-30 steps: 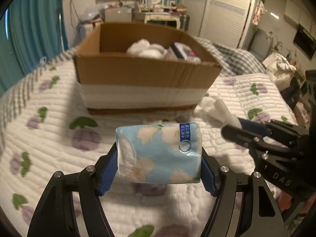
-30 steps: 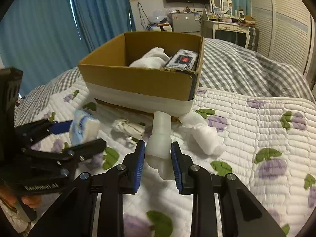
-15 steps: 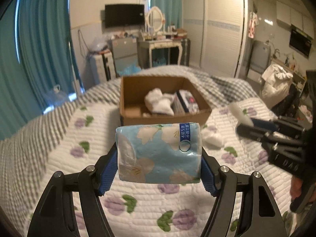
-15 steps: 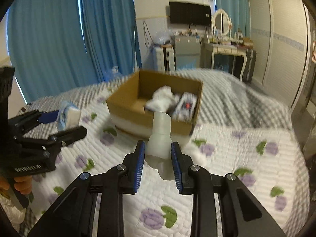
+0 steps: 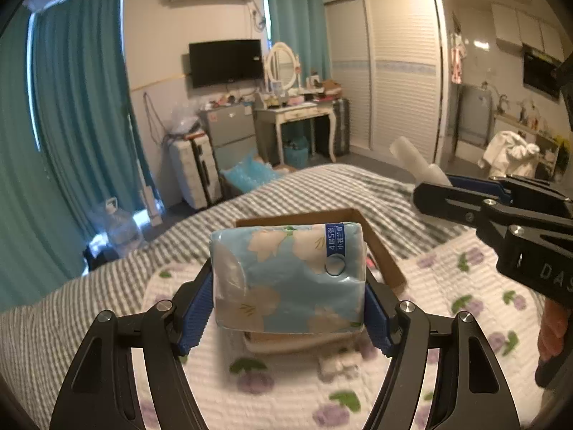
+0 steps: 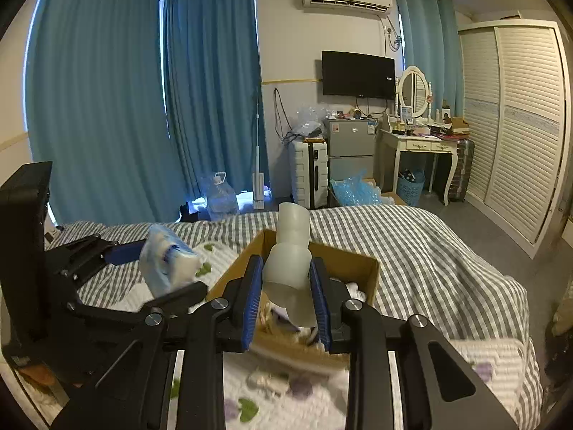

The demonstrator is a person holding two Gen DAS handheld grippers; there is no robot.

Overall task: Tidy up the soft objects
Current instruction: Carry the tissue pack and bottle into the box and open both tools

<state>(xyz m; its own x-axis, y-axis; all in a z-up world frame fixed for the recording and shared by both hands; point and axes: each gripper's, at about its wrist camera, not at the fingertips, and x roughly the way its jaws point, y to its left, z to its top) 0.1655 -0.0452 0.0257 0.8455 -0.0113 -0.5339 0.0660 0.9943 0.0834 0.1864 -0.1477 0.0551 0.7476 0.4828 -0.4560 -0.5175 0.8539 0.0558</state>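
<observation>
Two soft things are in hand at once, so the job looks to be in its carrying stage, not its end. The left gripper (image 5: 288,299) is clamped on a blue flowered tissue pack (image 5: 288,277), which sits square between its blue pads, lifted clear of the quilt (image 5: 476,286). The right gripper (image 6: 285,295) is closed on a pale, squashy white roll (image 6: 288,268), held upright between its pads with the top poking out above them. Just beyond and below both sets of fingertips lies the cardboard box (image 6: 360,263), open at the top; something white and a darker item already lie inside it, though blur hides what they are. Nearer than the box, below the right gripper's tips, a small white bundle (image 6: 266,380) lies on the quilt, so at least one piece appears left to collect. By my reckoning, what remains is to lower both loads into the box, let go, and fetch the stragglers.
</observation>
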